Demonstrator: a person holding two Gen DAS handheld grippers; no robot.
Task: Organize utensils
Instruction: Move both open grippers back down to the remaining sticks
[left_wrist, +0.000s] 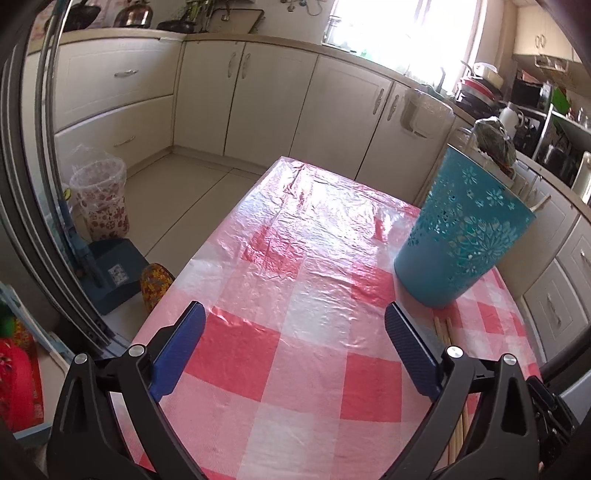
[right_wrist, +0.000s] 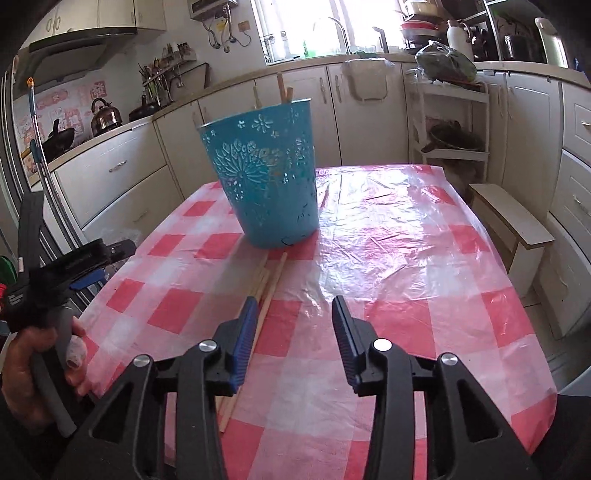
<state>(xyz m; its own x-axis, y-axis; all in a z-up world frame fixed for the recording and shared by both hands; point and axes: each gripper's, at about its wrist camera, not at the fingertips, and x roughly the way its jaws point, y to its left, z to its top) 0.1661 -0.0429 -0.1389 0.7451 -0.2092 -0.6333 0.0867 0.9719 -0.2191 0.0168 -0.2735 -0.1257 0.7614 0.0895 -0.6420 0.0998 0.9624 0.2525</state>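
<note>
A teal perforated holder (right_wrist: 264, 177) stands on the pink checked table (right_wrist: 406, 258), with a few wooden sticks (right_wrist: 284, 88) poking above its rim. Several wooden chopsticks (right_wrist: 267, 284) lie flat on the cloth in front of it. My right gripper (right_wrist: 293, 310) is open and empty, its left finger just over the chopsticks' near part. In the left wrist view the holder (left_wrist: 461, 236) stands at the right and the chopsticks (left_wrist: 445, 328) lie beside my right finger. My left gripper (left_wrist: 295, 317) is open and empty above the cloth; it also shows in the right wrist view (right_wrist: 85, 277).
Cream kitchen cabinets (left_wrist: 258, 99) line the walls behind the table. A lined floral bin (left_wrist: 101, 199) and a blue dustpan (left_wrist: 114, 269) stand on the floor at the left. A white shelf trolley (right_wrist: 450, 122) and a small wooden stool (right_wrist: 513, 225) stand to the right of the table.
</note>
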